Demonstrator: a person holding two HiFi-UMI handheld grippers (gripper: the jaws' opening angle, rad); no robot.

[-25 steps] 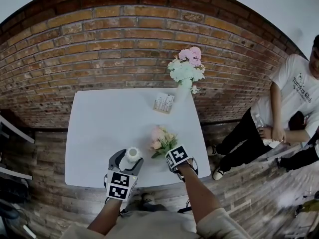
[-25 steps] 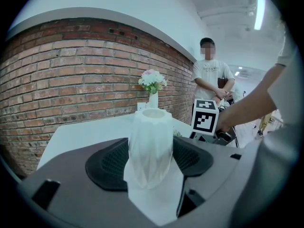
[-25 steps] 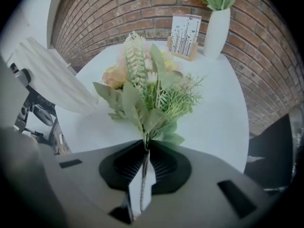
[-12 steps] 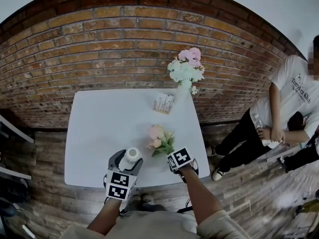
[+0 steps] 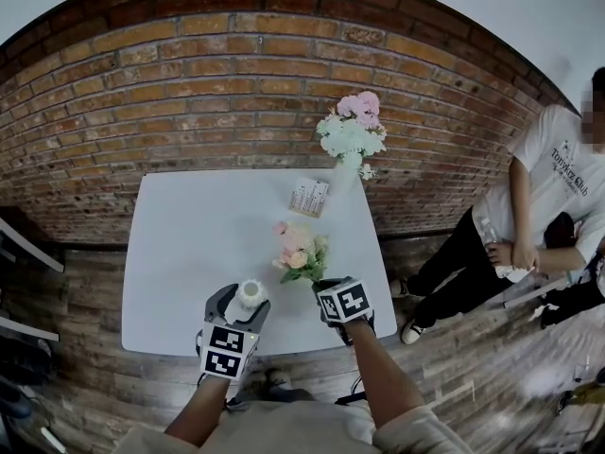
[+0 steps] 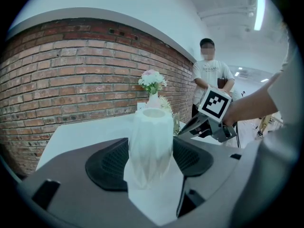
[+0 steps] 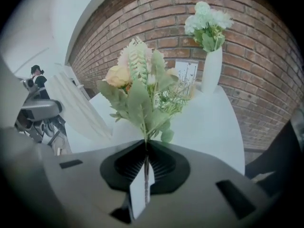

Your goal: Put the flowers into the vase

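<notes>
The right hand-held gripper [image 7: 145, 148] is pinching the thin stems of a small bunch of flowers [image 7: 142, 89]. Its jaws have just been closing and are now pressed almost together, with the stems caught between the pads. The bunch is rising straight out of the jaws: a peach bloom, a pale pink one, and grey-green leaves and fronds fanning out above. From the head view the flowers [image 5: 298, 249] are hanging over the middle of the white worktop [image 5: 189, 244], just ahead of the right hand-held gripper [image 5: 319, 280] and near the front edge.

The left hand-held gripper [image 5: 248, 293] is clasping a white faceted vase [image 6: 151, 144], one dark pad pressing against each side of its body. The vase is standing upright at the front of the worktop with its round mouth facing up, just to the left of the bunch and apart from it.

At the back right of the worktop a second, taller white vase [image 5: 352, 162] is standing, carrying white, green and pink blooms [image 5: 352, 126]. Near it, a little closer to the person, a small printed card stand [image 5: 310, 197] is sitting. A brick wall [image 5: 189, 93] is running behind the worktop, and a person in a white shirt [image 5: 558, 178] is standing off to the right.
</notes>
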